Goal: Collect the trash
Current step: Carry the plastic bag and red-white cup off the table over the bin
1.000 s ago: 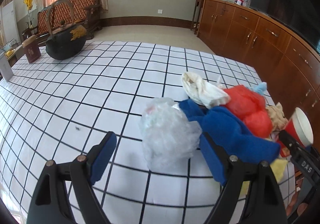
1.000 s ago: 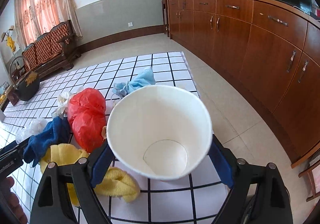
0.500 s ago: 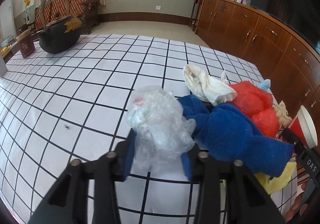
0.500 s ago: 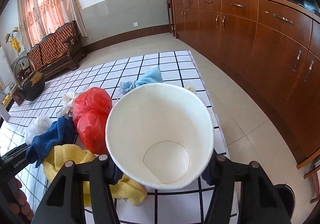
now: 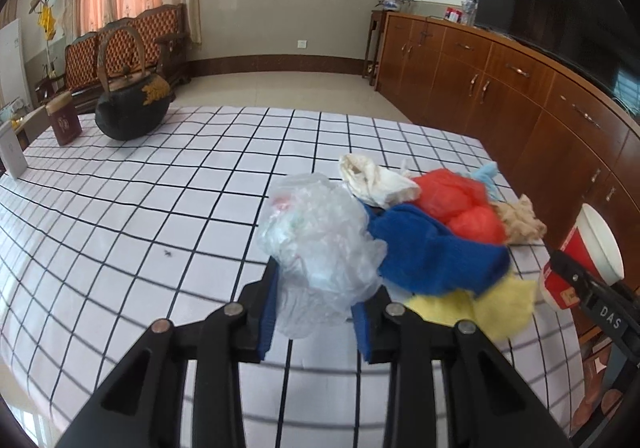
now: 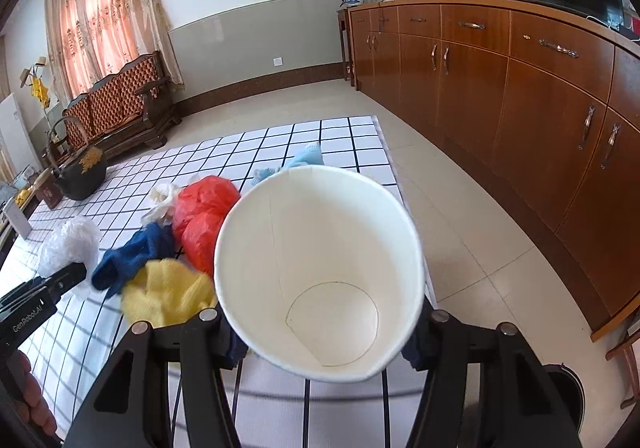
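Two grippers are gripping trash above a grid-patterned table: the left gripper, jaws just closing, is pinching a clear plastic bag, while the right gripper is squeezing a paper cup. Blue cloth, red bag and yellow cloth are lying piled between them, near the table's edge.

Both wrist cameras look down close over the checked tablecloth, sharing the rag pile.

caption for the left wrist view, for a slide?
Left gripper shut on clear plastic bag over checked cloth, beside a cloth pile.
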The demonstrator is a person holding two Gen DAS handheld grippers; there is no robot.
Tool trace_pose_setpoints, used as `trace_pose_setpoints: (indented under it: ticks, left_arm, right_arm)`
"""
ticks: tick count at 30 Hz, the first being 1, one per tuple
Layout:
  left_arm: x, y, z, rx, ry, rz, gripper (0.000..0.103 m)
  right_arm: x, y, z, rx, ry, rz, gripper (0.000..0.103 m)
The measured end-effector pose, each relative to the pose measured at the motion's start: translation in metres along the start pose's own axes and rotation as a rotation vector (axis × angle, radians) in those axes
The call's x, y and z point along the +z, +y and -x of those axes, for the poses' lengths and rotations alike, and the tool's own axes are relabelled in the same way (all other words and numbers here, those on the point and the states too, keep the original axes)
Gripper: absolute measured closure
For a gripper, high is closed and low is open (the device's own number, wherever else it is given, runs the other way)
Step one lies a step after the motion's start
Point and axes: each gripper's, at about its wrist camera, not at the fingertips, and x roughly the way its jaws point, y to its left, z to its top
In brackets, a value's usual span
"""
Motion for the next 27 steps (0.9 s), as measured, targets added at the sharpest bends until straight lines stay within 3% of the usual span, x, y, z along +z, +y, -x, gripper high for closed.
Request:
trace_pose_setpoints:
  ticks: [14, 27]
  left_arm:
    - [-0.030, -0.026, 0.060, -0.067, -0.015, -0.077, 0.069]
    - [-0.062, -0.083, 0.093, -0.186, 0.009, -0.158, 0.069]
  right_arm:
    - [-0.043, -0.001, 0.076, 0.017, -0.011, -0.013, 0.043]
    - [-0.082, -0.032, 0.136, -0.037, -0.018, -0.046, 0.043]
